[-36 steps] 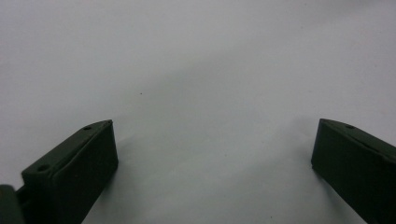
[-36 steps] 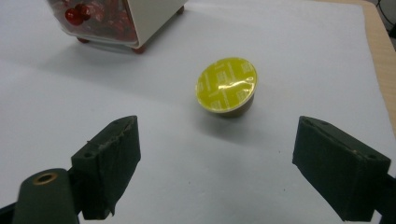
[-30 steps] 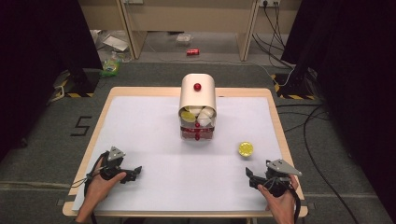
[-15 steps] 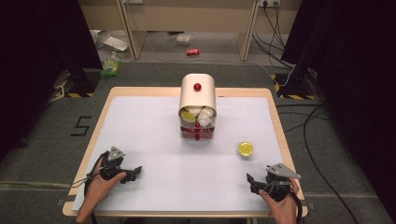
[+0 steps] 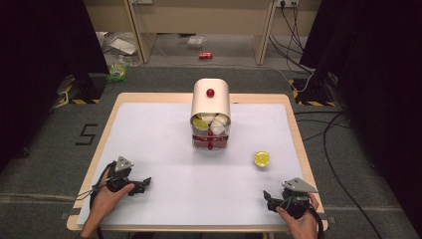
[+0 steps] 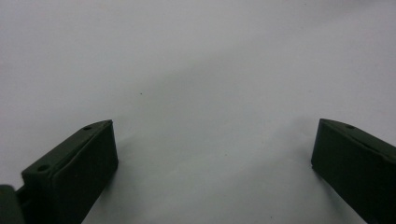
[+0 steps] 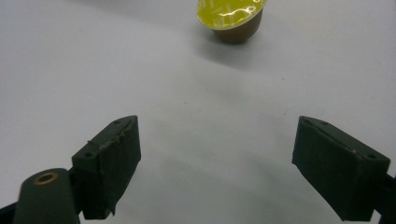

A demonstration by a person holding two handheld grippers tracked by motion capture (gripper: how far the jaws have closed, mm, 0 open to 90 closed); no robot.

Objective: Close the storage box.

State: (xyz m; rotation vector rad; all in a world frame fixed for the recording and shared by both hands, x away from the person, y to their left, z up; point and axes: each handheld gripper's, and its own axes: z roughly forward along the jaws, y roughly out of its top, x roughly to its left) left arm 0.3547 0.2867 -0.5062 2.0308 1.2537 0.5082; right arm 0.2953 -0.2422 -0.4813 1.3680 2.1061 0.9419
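A white table (image 5: 164, 134) takes up the middle of the high view, and your two hands come in from the bottom edge. At the centre of the frame, toward the table's far side, stands a cream, round-topped dispenser (image 5: 211, 99) with a red knob on top; its open front shows pale and yellow capsules above a red lower tray. In the lower left of the frame your left gripper (image 5: 141, 183) rests on the table in your left hand (image 5: 107, 196). In its own view both black jaws stand wide apart, with bare white table between them. In the lower right your right gripper (image 5: 268, 199) sits low over the table, and its jaws are likewise spread wide with nothing between them. Smallest is the yellow-lidded capsule (image 5: 262, 159), lying alone right of centre, apart from the dispenser. In the right gripper view it appears at top centre (image 7: 231, 16), well beyond the jaw tips.
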